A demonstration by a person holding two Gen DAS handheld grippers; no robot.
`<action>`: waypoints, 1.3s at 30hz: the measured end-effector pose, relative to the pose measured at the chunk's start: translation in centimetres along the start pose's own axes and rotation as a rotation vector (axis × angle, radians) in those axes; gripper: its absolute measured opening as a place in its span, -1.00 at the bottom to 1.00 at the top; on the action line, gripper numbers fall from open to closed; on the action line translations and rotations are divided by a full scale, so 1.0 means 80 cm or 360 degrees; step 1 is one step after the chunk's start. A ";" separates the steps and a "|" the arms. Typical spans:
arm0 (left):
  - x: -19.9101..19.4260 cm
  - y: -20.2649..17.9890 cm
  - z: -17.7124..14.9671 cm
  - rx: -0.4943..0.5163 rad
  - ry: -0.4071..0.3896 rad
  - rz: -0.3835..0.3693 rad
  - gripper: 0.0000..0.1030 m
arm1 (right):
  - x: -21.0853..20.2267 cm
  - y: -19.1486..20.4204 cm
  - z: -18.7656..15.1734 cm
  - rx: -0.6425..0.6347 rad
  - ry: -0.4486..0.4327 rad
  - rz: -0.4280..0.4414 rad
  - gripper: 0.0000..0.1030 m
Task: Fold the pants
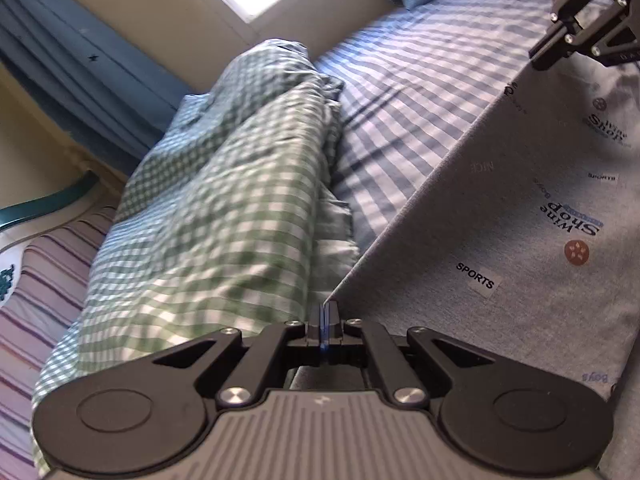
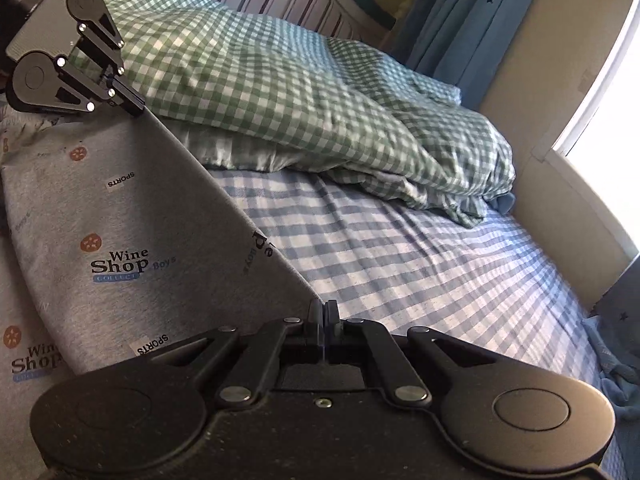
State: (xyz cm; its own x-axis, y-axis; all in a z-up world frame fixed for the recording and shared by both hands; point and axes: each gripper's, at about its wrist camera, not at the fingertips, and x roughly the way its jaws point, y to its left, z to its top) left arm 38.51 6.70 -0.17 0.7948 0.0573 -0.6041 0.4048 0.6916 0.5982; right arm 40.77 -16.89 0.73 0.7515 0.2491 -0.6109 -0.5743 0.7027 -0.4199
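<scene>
Grey pants [image 1: 520,220] printed with "Sports" and "Wine Shop" lie on a bed, and one straight edge is pulled taut between my two grippers. My left gripper [image 1: 326,310] is shut on one end of that edge, pinching the cloth at its tips. The right gripper [image 2: 323,308] is shut on the other end of the same edge of the pants [image 2: 100,200]. Each gripper shows in the other's view: the right gripper [image 1: 540,60] at top right, the left gripper [image 2: 138,109] at top left, both pinching the fabric.
A bunched green checked duvet [image 2: 300,92] lies beyond the pants on the blue checked sheet [image 2: 400,260]. A striped cushion [image 1: 40,280] lies by the duvet. A beige wall, a bright window [image 2: 600,120] and a blue curtain [image 1: 80,60] border the bed.
</scene>
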 end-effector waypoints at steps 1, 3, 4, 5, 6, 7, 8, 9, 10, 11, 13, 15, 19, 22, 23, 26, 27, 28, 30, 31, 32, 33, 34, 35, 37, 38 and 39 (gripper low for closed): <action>-0.009 0.005 0.004 -0.0010 -0.0013 0.0025 -1.00 | -0.005 0.000 0.006 0.0002 -0.0022 -0.0041 -1.00; -0.024 0.009 0.006 -0.0009 -0.0027 0.0064 -1.00 | -0.015 0.002 0.014 -0.0007 -0.0057 -0.0100 -1.00; -0.034 0.009 0.006 -0.0004 -0.0032 0.0077 -1.00 | -0.023 0.004 0.017 -0.0018 -0.0081 -0.0126 -1.00; -0.045 0.007 0.004 0.0003 -0.0049 0.0085 -1.00 | -0.032 0.006 0.017 -0.0025 -0.0105 -0.0141 -1.00; -0.060 0.005 0.000 0.0018 -0.0076 0.0092 -1.00 | -0.042 0.010 0.016 -0.0032 -0.0126 -0.0155 -1.00; -0.074 0.001 -0.003 0.0032 -0.0105 0.0102 -1.00 | -0.053 0.013 0.014 -0.0041 -0.0144 -0.0169 -1.00; -0.088 -0.002 -0.006 0.0043 -0.0133 0.0111 -1.00 | -0.068 0.019 0.009 -0.0055 -0.0165 -0.0182 -1.00; -0.106 -0.007 -0.011 0.0047 -0.0163 0.0117 -1.00 | -0.082 0.025 0.004 -0.0066 -0.0182 -0.0190 -1.00; -0.122 -0.011 -0.015 0.0045 -0.0189 0.0114 -1.00 | -0.096 0.031 -0.002 -0.0073 -0.0198 -0.0190 -1.00; -0.138 -0.016 -0.020 0.0050 -0.0218 0.0108 -1.00 | -0.113 0.038 -0.010 -0.0084 -0.0214 -0.0190 -1.00; -0.172 -0.032 -0.029 0.0061 -0.0270 0.0107 -1.00 | -0.148 0.055 -0.027 -0.0106 -0.0231 -0.0185 -1.00; -0.202 -0.051 -0.041 0.0074 -0.0304 0.0080 -1.00 | -0.175 0.070 -0.045 -0.0119 -0.0228 -0.0163 -1.00; -0.248 -0.102 -0.073 0.0093 -0.0325 0.0005 -1.00 | -0.218 0.113 -0.083 -0.0174 -0.0180 -0.0116 -1.00; -0.266 -0.145 -0.104 0.0083 -0.0303 -0.0051 -1.00 | -0.232 0.141 -0.112 -0.0203 -0.0127 -0.0098 -1.00; -0.268 -0.159 -0.113 0.0102 -0.0307 -0.0049 -1.00 | -0.236 0.150 -0.120 -0.0207 -0.0109 -0.0097 -1.00; -0.266 -0.195 -0.138 0.0087 -0.0263 -0.0071 -1.00 | -0.238 0.172 -0.140 -0.0244 -0.0065 -0.0105 -1.00; -0.262 -0.202 -0.144 0.0049 -0.0239 -0.0073 -1.00 | -0.237 0.178 -0.144 -0.0250 -0.0048 -0.0101 -1.00; -0.259 -0.207 -0.149 0.0035 -0.0231 -0.0059 -1.00 | -0.236 0.184 -0.148 -0.0263 -0.0033 -0.0099 -1.00; -0.258 -0.212 -0.153 -0.0016 -0.0220 -0.0045 -1.00 | -0.234 0.193 -0.151 -0.0312 -0.0008 -0.0111 -1.00; -0.263 -0.210 -0.158 -0.0060 -0.0214 -0.0057 -1.00 | -0.234 0.196 -0.151 -0.0327 -0.0004 -0.0114 -1.00; -0.267 -0.209 -0.158 -0.0089 -0.0215 -0.0063 -1.00 | -0.236 0.197 -0.151 -0.0340 0.0002 -0.0112 -1.00; -0.274 -0.207 -0.163 -0.0110 -0.0223 -0.0066 -1.00 | -0.239 0.199 -0.150 -0.0353 0.0005 -0.0111 -1.00; -0.282 -0.206 -0.167 -0.0113 -0.0232 -0.0071 -1.00 | -0.245 0.201 -0.151 -0.0368 0.0006 -0.0109 -1.00; -0.286 -0.207 -0.169 -0.0108 -0.0236 -0.0071 -1.00 | -0.250 0.203 -0.152 -0.0383 0.0006 -0.0105 -1.00; -0.284 -0.205 -0.174 -0.0123 -0.0218 -0.0090 -1.00 | -0.257 0.209 -0.158 -0.0404 0.0019 -0.0092 -1.00; -0.283 -0.207 -0.177 -0.0130 -0.0209 -0.0101 -1.00 | -0.257 0.212 -0.161 -0.0411 0.0034 -0.0084 -1.00; -0.281 -0.208 -0.181 -0.0142 -0.0206 -0.0115 -1.00 | -0.257 0.216 -0.165 -0.0417 0.0052 -0.0071 -1.00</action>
State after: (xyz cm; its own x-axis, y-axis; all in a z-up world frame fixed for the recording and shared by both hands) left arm 7.36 4.32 -4.18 0.8191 -0.0843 -0.5675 0.4259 0.7521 0.5030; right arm 11.12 -18.66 -2.82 0.7695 0.1969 -0.6075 -0.6084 0.5151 -0.6038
